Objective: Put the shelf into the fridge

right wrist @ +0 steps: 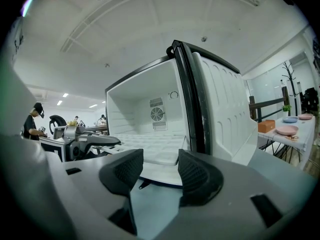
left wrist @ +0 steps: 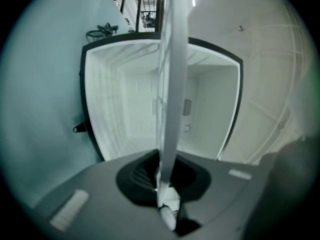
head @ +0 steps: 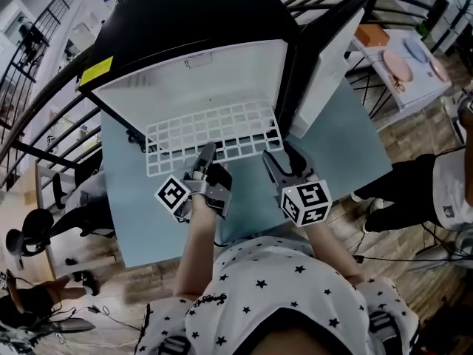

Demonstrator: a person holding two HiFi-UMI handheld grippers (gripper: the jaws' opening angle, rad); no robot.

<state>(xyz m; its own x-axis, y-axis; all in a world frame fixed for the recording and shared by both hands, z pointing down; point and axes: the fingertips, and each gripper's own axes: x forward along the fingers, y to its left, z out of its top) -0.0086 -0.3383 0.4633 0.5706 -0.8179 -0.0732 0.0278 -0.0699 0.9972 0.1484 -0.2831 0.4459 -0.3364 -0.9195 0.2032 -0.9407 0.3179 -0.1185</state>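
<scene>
A black mini fridge stands on the blue table with its white inside facing me and its door swung open to the right. A white wire shelf lies flat, its back part in the fridge mouth and its front part sticking out. My left gripper is shut on the shelf's front edge. In the left gripper view the shelf shows edge-on, clamped in the left gripper. My right gripper stands open by the shelf's front right corner, the right gripper holding nothing, the shelf just ahead.
A side table with pink plates and an orange box stands at the back right. A person's legs are on the right of the blue table. Dark railings curve round the back, and chairs and cables sit on the wooden floor at the left.
</scene>
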